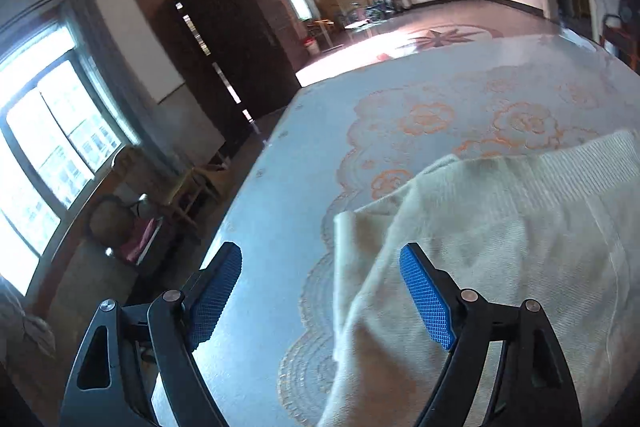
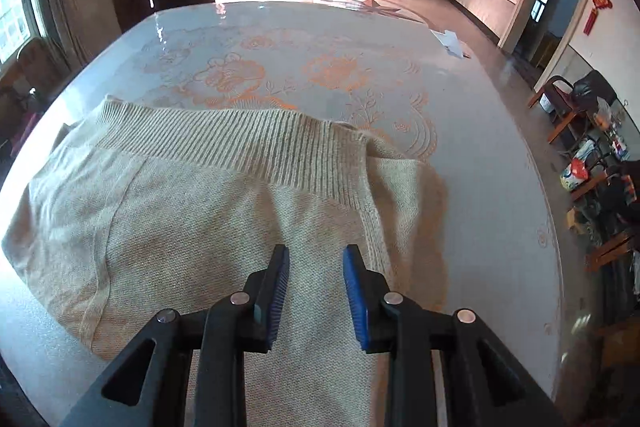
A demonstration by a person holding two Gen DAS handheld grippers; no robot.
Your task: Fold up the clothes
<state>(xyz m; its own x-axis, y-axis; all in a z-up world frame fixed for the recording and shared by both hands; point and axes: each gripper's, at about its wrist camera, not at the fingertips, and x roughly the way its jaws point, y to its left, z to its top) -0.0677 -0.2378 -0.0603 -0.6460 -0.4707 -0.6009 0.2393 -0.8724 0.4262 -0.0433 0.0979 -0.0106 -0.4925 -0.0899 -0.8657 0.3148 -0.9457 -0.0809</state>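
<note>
A cream knitted sweater [image 2: 180, 207] lies spread on a round table [image 2: 480, 147] covered with a pale cloth printed with orange flowers. Its ribbed hem [image 2: 248, 143] runs across the far side, and one edge is folded over at the right. My right gripper [image 2: 316, 267] hovers over the sweater's near part, its blue pads a little apart with nothing pinched between them. In the left wrist view the sweater [image 1: 500, 227] fills the lower right. My left gripper [image 1: 320, 267] stands wide open at the sweater's left edge, holding nothing.
A white paper [image 2: 450, 43] lies at the table's far right edge. Wooden chairs and clutter [image 2: 580, 147] stand right of the table. A dark cabinet [image 1: 216, 59], a chair [image 1: 192, 195] and a bright window [image 1: 40, 147] are on the left.
</note>
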